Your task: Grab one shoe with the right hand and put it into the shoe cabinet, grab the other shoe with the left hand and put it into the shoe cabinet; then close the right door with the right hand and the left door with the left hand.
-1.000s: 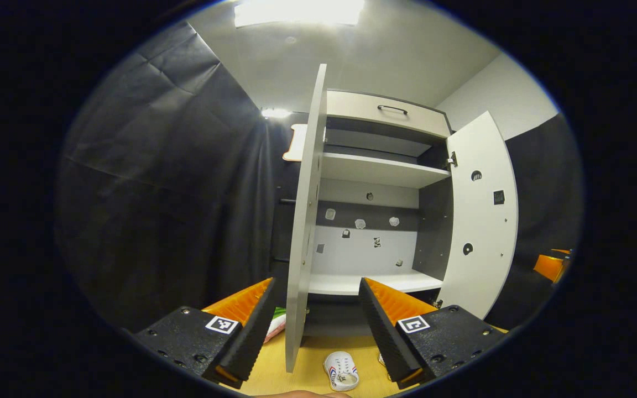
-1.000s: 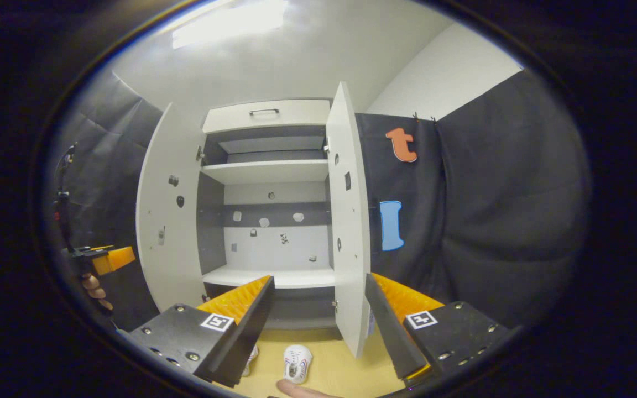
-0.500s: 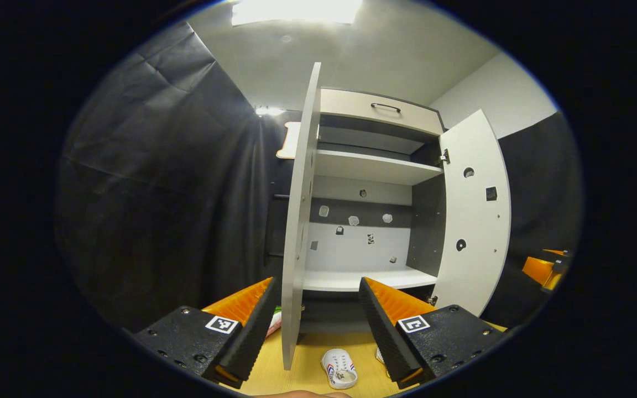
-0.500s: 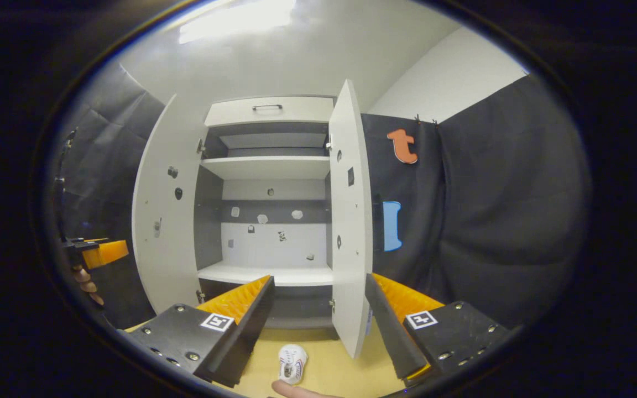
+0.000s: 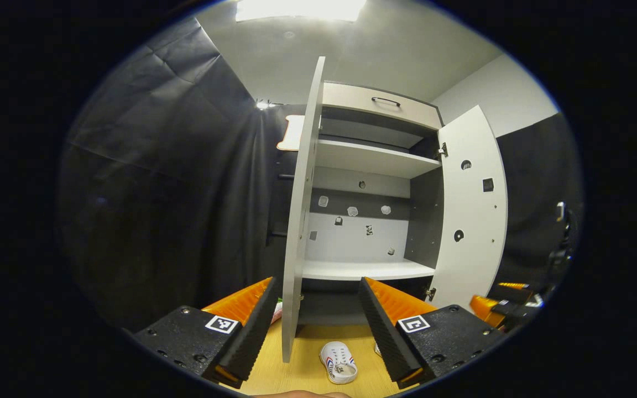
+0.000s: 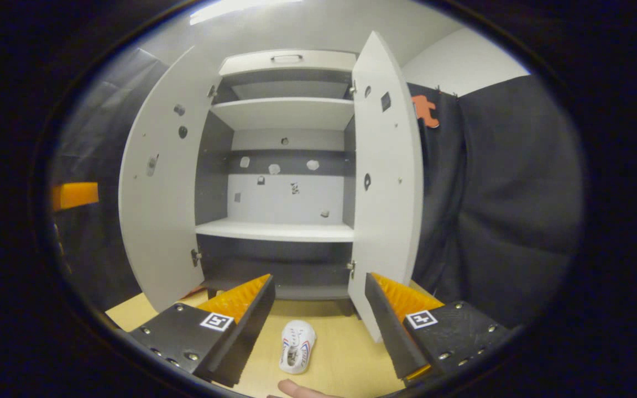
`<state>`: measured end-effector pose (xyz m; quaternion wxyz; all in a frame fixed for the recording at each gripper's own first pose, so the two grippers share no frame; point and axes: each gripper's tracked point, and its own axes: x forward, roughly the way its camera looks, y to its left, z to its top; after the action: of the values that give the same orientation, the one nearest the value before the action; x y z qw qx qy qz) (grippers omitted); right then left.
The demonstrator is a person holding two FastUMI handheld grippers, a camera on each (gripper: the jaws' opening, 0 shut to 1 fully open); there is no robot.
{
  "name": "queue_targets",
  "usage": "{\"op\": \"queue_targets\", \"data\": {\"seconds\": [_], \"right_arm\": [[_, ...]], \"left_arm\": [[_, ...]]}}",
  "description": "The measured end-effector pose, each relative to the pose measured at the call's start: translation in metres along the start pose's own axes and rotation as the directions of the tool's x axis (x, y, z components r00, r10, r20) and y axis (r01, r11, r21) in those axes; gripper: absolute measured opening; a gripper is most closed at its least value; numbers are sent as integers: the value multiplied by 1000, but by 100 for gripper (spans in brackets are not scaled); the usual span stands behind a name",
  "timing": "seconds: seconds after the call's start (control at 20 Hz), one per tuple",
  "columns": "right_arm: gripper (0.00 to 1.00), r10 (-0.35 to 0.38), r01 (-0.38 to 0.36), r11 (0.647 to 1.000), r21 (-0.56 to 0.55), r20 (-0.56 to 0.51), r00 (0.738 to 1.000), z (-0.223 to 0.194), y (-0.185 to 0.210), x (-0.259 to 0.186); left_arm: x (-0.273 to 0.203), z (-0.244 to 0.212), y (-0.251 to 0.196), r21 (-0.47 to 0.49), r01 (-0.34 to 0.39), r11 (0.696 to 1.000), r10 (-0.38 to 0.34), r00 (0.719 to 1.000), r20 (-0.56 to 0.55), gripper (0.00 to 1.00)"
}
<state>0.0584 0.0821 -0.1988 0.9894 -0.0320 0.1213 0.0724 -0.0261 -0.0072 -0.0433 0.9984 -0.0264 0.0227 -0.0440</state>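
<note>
White canvas shoe (image 6: 297,346): on yellow wooden floor (image 6: 335,359), before open white cabinet (image 6: 282,229). Right gripper (image 6: 318,315) jaws released, empty; lower straight, straddle shoe's midsection.

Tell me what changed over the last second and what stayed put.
The right gripper dipped and closed in on the shoe cabinet, bringing more of the white shoe on the floor into sight. Nothing was grasped. The left gripper barely moved. Both grippers remain open; both doors stay open, shelves empty.
</note>
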Motion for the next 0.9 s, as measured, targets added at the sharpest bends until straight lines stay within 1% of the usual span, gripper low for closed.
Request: {"op": "queue_targets", "data": {"seconds": [0.05, 0.15, 0.25, 0.35, 0.5, 0.55, 0.6, 0.65, 0.7, 0.75, 0.8, 0.85, 0.9], "right_arm": [[98, 12, -12, 1000, -14, -21, 1000, -17, 9, 10], [96, 32, -36, 999, -31, -99, 995, -62, 25, 33], [98, 60, -66, 998, -24, -194, 979, -111, 45, 53], [98, 61, -70, 997, -26, -272, 960, -159, 56, 72], [97, 31, -59, 997, -57, -411, 911, -238, 65, 89], [95, 17, -51, 996, -69, -429, 903, -252, 64, 93], [90, 12, -43, 997, -62, -438, 899, -261, 64, 97], [82, 5, -27, 999, -42, -453, 891, -270, 62, 99], [80, 3, -13, 1000, -18, -474, 880, -280, 62, 102], [79, 6, -8, 1000, -2, -500, 866, -292, 61, 104], [76, -2, 1, 1000, -2, -511, 860, -297, 58, 109], [70, 19, -19, 1000, 5, -525, 851, -303, 62, 114], [67, 29, -29, 1000, 8, -541, 841, -307, 61, 114]], "left_arm": [[-1, -2, 2, 2, -3, 1000, 3, 1000, 0, 89], [-6, -2, 4, 16, 0, 1000, 0, 1000, 12, 89], [-9, -4, 6, 22, -1, 1000, 1, 1000, 23, 88], [-10, -11, 9, 18, -2, 1000, 2, 1000, 17, 88], [-8, -29, 14, 15, 13, 1000, -13, 1000, -14, 88], [-6, -34, 14, 8, 17, 1000, -17, 1000, -24, 88], [-3, -40, 15, 5, 21, 1000, -21, 999, -36, 88], [-1, -45, 16, 6, 23, 1000, -23, 999, -47, 88], [2, -49, 17, 10, 29, 1000, -28, 998, -54, 88], [3, -52, 15, 12, 39, 999, -38, 998, -57, 88], [6, -54, 7, 15, 70, 997, -69, 996, -55, 88], [6, -56, -2, 16, 113, 994, -111, 992, -57, 89], [8, -62, -10, 14, 146, 989, -145, 987, -65, 88]]}}
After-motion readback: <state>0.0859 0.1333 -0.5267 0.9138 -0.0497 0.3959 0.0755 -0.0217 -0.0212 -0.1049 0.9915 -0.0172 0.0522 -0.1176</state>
